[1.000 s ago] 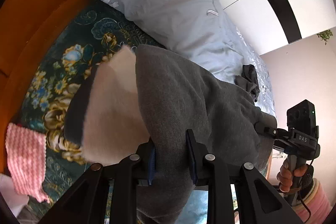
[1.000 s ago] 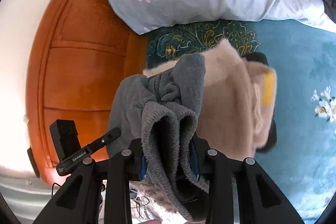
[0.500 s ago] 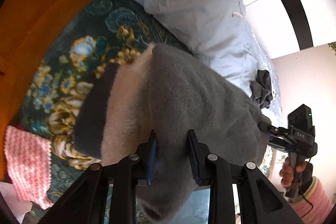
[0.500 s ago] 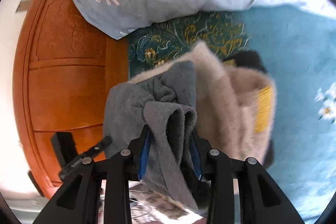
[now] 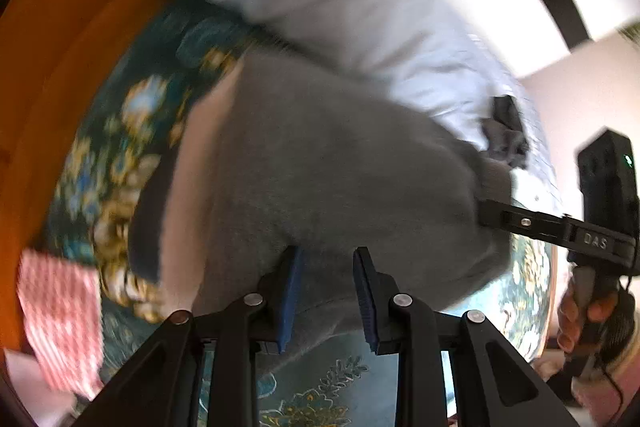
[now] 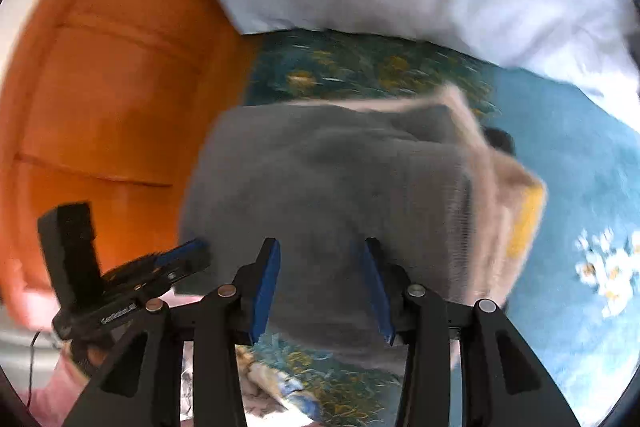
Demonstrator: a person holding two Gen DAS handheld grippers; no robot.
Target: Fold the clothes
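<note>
Both grippers have let their blue pads move apart since 1 second ago, and the gray sweater has dropped flatter onto the bed.

From the left wrist view, the left gripper [image 5: 326, 291] has its 2 pads spread, with the gray sweater [image 5: 340, 179] lying loose between them, not pinched. The sweater sits on the flowery bed cover [image 5: 132, 131], just in front of the pale blue pillow [image 5: 360, 11]. It looks soft and fuzzy, gray outside and pinkish cream inside where an edge shows on the left. A pink and white cloth [image 5: 60, 315] lies near the left edge. The right gripper [image 5: 486, 217] shows at the right, touching the far side of the sweater. Whether it is apart or together cannot be told from here.

From the right wrist view, the right gripper [image 6: 320, 271] also has its pads spread wide, and the sweater [image 6: 328, 179] lies between them, loose. The sweater looks like a thick gray block with the cream inside and a bit of yellow [image 6: 524, 223] peeking out on the right. The orange wooden headboard [image 6: 100, 99] is behind it on the left. The left gripper [image 6: 188, 255] shows at the lower left, by the sweater's edge.

It seems 1 fold is laid down and let go. The picture is blurry, so how neat it is stays unclear. The sweater may need another fold or some smoothing.
</note>
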